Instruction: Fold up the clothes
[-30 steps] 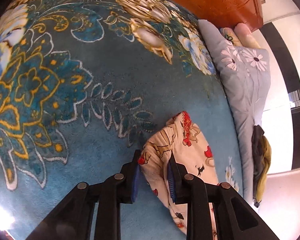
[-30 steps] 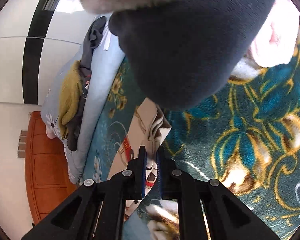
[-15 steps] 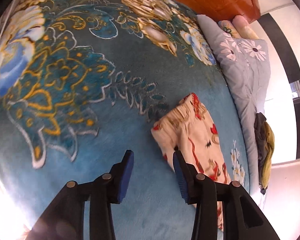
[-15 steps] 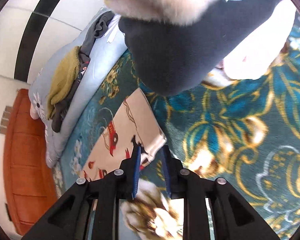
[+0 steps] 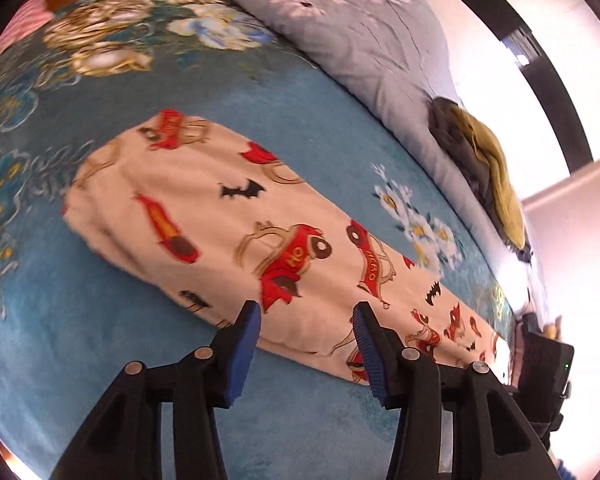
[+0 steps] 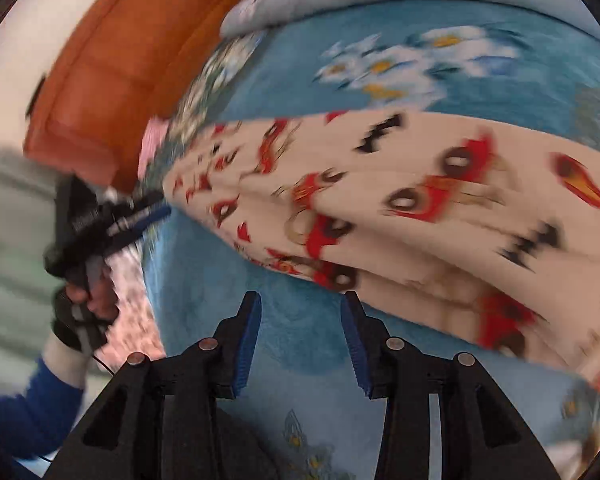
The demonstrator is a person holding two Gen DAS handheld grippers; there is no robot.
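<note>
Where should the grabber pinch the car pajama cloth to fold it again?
Probably the narrow rounded end of the car-print cloth, pinching its edge from above. The cloth lies flat and long on the blue blanket, so an end lifts over easily. The left gripper and right gripper have just been opening, with nothing between their jaws.

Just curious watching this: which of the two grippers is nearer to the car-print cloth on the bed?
Left. The left gripper hangs over the car-print cloth's near edge; the right gripper hangs over bare blanket just short of it.
</note>
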